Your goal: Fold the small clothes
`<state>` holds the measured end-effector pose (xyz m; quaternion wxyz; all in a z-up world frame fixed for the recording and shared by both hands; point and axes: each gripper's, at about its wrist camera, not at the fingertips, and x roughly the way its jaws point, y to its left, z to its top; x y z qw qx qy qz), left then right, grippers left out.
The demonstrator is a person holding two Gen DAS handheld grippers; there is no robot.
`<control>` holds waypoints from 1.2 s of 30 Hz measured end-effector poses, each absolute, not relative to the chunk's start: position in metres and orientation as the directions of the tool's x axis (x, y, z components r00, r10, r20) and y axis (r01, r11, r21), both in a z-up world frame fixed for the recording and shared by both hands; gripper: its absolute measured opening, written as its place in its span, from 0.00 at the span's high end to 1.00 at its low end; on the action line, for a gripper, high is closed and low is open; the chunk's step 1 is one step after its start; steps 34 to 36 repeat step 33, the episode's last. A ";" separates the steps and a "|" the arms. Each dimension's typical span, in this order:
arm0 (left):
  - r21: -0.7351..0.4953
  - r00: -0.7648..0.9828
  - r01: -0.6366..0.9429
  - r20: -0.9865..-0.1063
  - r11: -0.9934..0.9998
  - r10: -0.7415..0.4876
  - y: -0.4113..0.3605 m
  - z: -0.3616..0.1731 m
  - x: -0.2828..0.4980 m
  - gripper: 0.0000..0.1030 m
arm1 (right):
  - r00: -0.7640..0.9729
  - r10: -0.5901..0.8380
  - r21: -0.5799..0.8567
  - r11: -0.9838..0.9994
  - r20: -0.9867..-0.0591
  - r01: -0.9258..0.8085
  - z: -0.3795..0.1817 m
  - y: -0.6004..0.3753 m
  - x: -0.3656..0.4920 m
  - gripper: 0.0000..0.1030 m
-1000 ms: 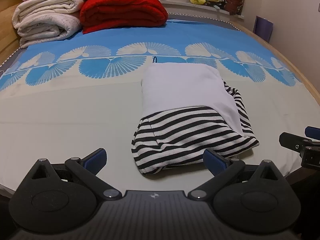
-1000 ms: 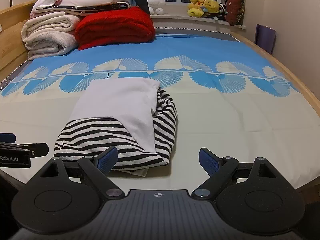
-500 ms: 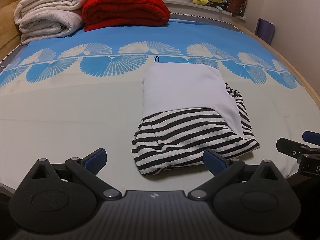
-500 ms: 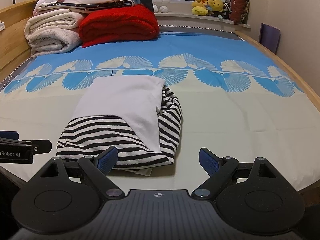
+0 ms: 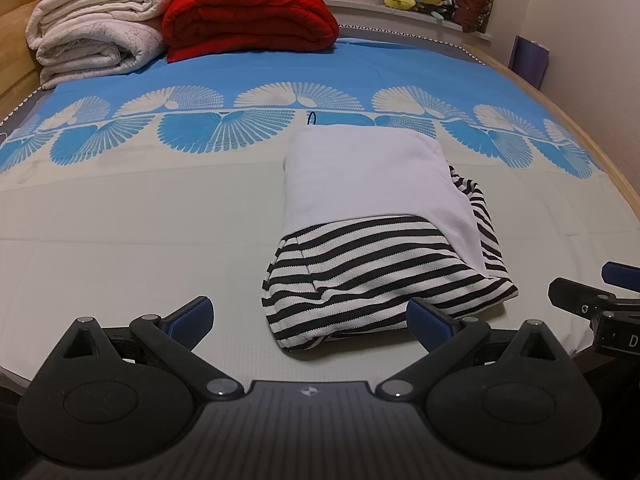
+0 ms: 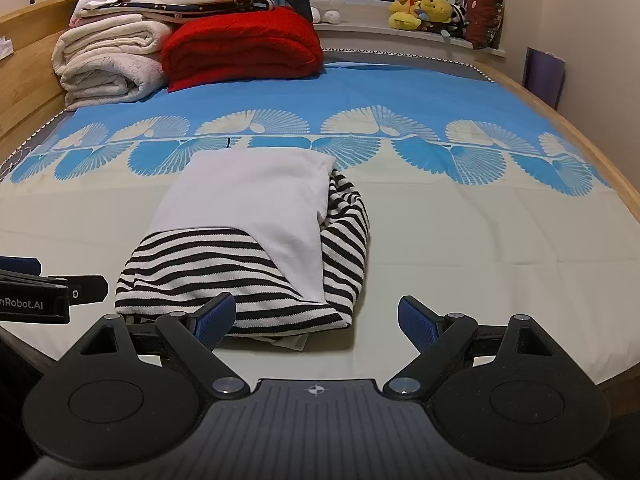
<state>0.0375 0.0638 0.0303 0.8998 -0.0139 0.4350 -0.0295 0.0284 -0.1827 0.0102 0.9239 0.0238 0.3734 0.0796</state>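
Hovering: left gripper jaws spread, empty, at near edge of folded striped garment
Right gripper: jaws apart, empty, same near edge
Garment: on bed, white panel on top
Beyond garment: red blanket, cream blankets, plush toys
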 end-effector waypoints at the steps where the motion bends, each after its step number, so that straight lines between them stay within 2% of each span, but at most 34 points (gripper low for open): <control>1: -0.051 0.620 0.041 -0.782 0.998 -0.065 0.064 0.030 0.038 0.00 | 0.708 0.165 0.104 0.986 -0.687 -0.129 0.010 -0.183 0.028 0.14; 36: -0.049 0.628 0.078 -0.774 0.996 -0.087 0.065 0.030 0.037 0.00 | 0.707 0.165 0.103 0.986 -0.687 -0.130 0.010 -0.181 0.028 0.14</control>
